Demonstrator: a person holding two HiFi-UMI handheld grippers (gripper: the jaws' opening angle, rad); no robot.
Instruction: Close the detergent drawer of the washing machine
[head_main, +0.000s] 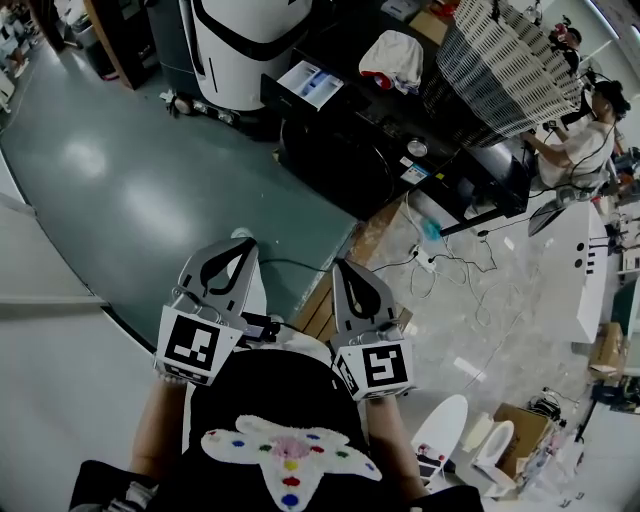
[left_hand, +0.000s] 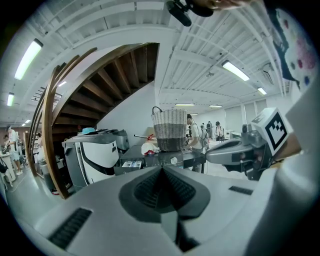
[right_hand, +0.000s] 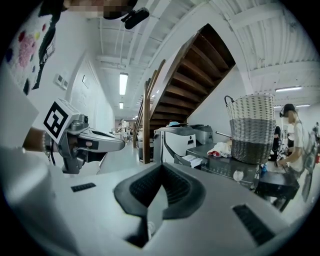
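Note:
The black washing machine (head_main: 350, 140) stands some way ahead across the floor. Its detergent drawer (head_main: 310, 84) sticks out open, white with blue inside. The drawer (left_hand: 131, 164) also shows small in the left gripper view, and the drawer (right_hand: 193, 160) in the right gripper view. My left gripper (head_main: 238, 250) and right gripper (head_main: 348, 270) are held side by side close to my body, far from the machine. Both are shut with nothing between the jaws. Each gripper view shows the other one: the right gripper (left_hand: 235, 150) and the left gripper (right_hand: 95, 142).
A wicker basket (head_main: 505, 70) and a white-and-red cloth (head_main: 392, 55) sit on the washing machine. A white and black machine (head_main: 245, 40) stands left of it. Cables (head_main: 450, 265) lie on the floor at right. A person (head_main: 580, 140) stands by a white table (head_main: 570, 260). A wooden staircase (right_hand: 200, 75) rises behind.

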